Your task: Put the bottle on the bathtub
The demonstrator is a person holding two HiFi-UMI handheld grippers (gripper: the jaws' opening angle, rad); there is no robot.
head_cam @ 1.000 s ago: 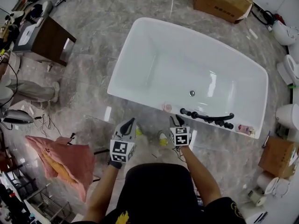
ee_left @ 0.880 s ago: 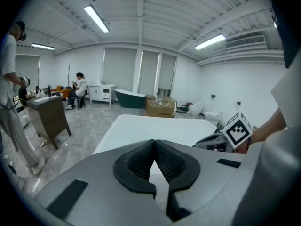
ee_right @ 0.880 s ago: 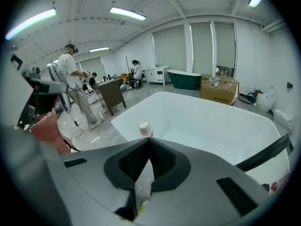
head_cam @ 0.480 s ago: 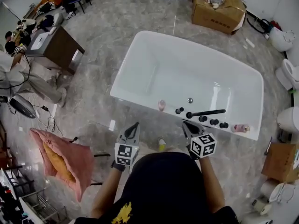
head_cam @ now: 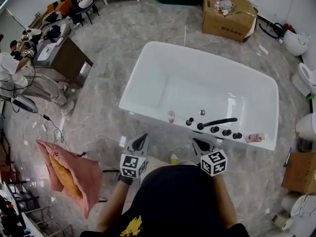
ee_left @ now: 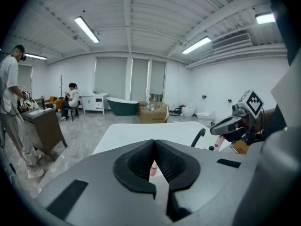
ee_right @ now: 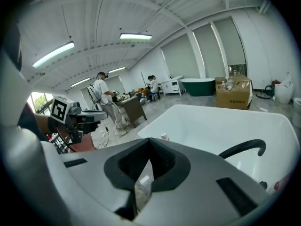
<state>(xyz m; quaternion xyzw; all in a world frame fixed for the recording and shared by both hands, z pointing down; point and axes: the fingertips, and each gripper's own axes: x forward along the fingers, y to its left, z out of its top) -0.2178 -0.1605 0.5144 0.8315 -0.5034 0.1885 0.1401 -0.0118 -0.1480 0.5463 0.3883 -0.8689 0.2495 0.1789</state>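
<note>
The small pink bottle (head_cam: 171,116) stands upright on the flat surface of the near rim of the white bathtub (head_cam: 143,78); there is bare rim on its left, and the black tap (head_cam: 217,122) is well to its right; I can see it too through the gap under my left fingers, far off and untouched; so I judge the job is as good as done, because the bottle sits on the tub and nothing holds it; all that looks left is to pull my grippers back; a second pink thing (head_cam: 255,138) lies on the same rim past the tap, and I cannot tell what it is.

My left gripper (head_cam: 141,138) hangs short of the tub, its fingers closed tip to tip with nothing between them; my right gripper (head_cam: 197,143) is the same, fingers together and empty, near the tap but not touching it; a little yellow thing (head_cam: 174,158) sits on the grey floor (head_cam: 98,117) between the two.

As for words to read: the bottle is too small for me to see any label; the brown box (head_cam: 229,11) behind the tub has print I cannot make out; the cubes on my grippers show only black and white squares.
</note>
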